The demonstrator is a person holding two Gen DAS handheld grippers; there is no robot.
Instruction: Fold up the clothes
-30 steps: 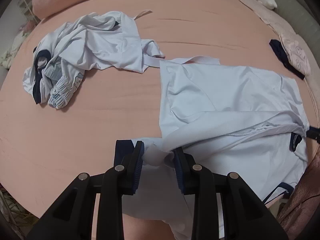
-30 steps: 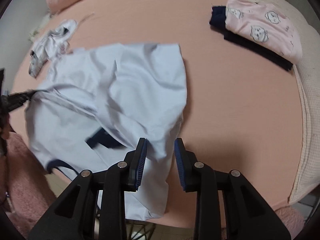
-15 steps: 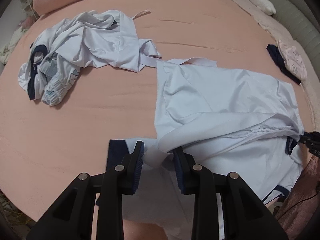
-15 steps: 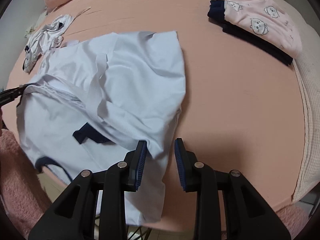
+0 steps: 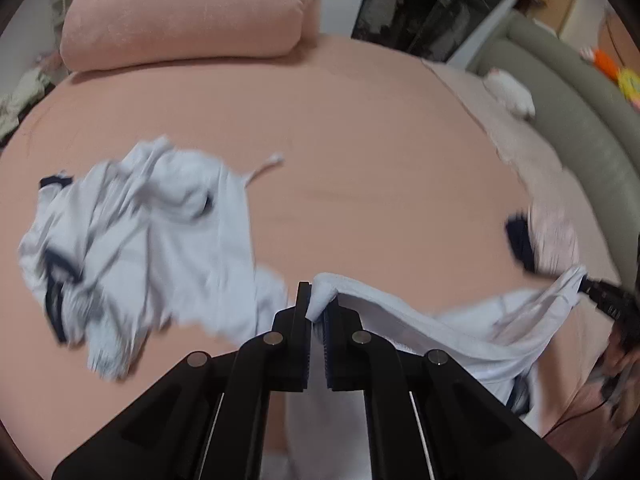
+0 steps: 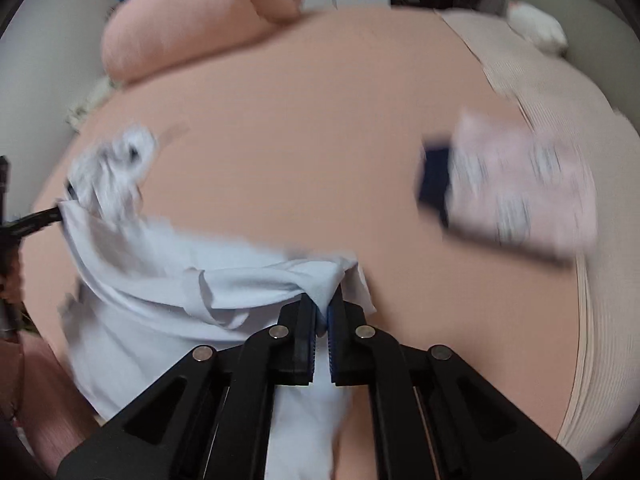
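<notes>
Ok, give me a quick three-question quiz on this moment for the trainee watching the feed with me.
1. True or false: both grippers are shut on the same pale blue garment.
2. Multiple choice: where does the crumpled pile of unfolded clothes lie in the left wrist view? A) left of the left gripper, on the bed B) on the pink pillow C) on top of the folded pink garment
3. Short answer: what lies directly under the folded pink garment?

Key: 1. True; the right gripper pinches one end and the left gripper the other, with the cloth strung between them. 2. A. 3. A folded dark navy garment.
</notes>
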